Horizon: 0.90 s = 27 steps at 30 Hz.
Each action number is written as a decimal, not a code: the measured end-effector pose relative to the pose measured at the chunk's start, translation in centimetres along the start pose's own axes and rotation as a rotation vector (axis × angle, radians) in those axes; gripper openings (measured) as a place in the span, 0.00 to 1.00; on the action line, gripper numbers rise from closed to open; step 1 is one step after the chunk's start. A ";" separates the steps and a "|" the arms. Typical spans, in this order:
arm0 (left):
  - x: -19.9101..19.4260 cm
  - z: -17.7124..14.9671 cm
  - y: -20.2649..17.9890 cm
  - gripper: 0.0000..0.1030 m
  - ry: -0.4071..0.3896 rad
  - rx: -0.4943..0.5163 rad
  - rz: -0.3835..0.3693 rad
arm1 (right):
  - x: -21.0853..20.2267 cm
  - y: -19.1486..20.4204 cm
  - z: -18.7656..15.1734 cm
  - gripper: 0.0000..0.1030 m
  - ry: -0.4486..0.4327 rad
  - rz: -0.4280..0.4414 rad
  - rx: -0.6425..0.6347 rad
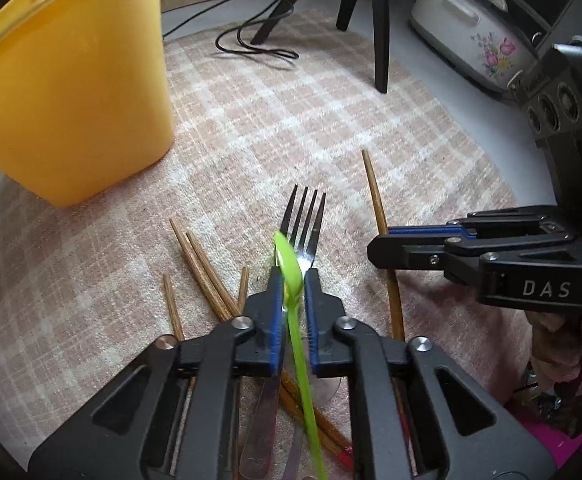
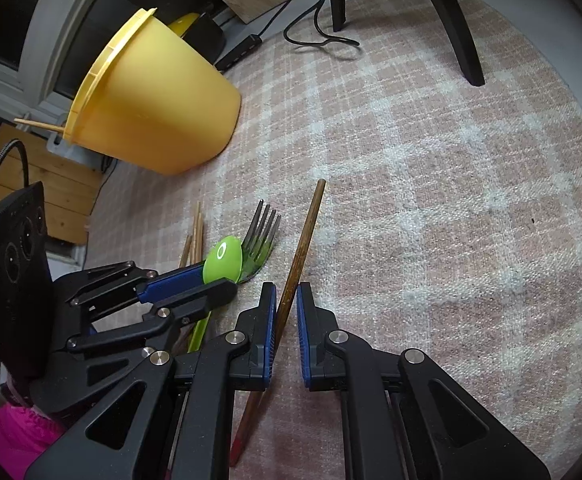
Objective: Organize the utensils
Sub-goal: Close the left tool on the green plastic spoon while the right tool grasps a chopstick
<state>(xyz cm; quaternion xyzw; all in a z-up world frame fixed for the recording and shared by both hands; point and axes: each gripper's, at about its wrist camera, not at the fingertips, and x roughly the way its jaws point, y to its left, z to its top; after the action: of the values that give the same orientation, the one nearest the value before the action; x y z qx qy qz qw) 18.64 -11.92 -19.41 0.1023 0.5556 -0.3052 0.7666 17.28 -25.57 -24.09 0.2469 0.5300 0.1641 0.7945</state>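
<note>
Your left gripper (image 1: 293,280) had its pads narrowed around the neck of the green plastic spoon (image 1: 289,264), bowl just past the tips; whether they truly pinched it was hard to tell. That spoon looked light, thin and springy, so taking it at the neck, where handle meets bowl, was sound; farther back it would probably flex and twist.

Your right gripper (image 2: 285,300) was part open, straddling the single wooden chopstick (image 2: 300,252) lying on the checked rug (image 2: 431,208), without clamping it. Stiff, light and round, it would likely roll; mid-shaft seemed best.

Beyond lay the metal fork (image 1: 305,220), heavier and slick, beside more chopsticks (image 1: 199,264). Farthest stood the yellow tub (image 1: 71,92).
</note>
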 end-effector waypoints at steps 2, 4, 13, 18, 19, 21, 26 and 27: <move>-0.4 0.0 0.1 0.06 -0.015 -0.005 -0.010 | -0.1 0.2 0.1 0.08 -0.002 0.001 -0.006; -0.7 0.0 0.2 0.04 -0.025 -0.004 -0.011 | -0.1 0.5 0.1 0.08 -0.005 -0.006 -0.016; 0.4 -0.1 0.3 0.03 -0.003 -0.018 -0.026 | 0.7 1.3 0.5 0.08 0.000 -0.020 -0.034; 0.0 -0.1 1.3 0.02 -0.031 -0.071 -0.075 | 0.9 1.1 0.5 0.08 0.001 -0.026 -0.038; -0.4 -0.2 1.4 0.02 -0.044 -0.073 -0.074 | 0.8 1.2 0.5 0.08 -0.003 -0.023 -0.039; -1.5 -0.2 1.6 0.02 -0.074 -0.083 -0.081 | 0.4 1.4 0.4 0.07 -0.015 -0.018 -0.046; -4.5 -0.3 2.5 0.02 -0.143 -0.110 -0.085 | -1.1 2.8 0.4 0.06 -0.057 -0.026 -0.097; -5.0 -0.3 2.7 0.02 -0.154 -0.116 -0.087 | -1.5 3.3 0.4 0.06 -0.069 -0.030 -0.112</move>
<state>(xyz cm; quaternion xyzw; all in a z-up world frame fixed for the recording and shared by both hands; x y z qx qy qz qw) 18.97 -7.81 -15.45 0.0098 0.5159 -0.3123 0.7977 17.07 -23.76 -20.97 0.1996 0.4960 0.1732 0.8271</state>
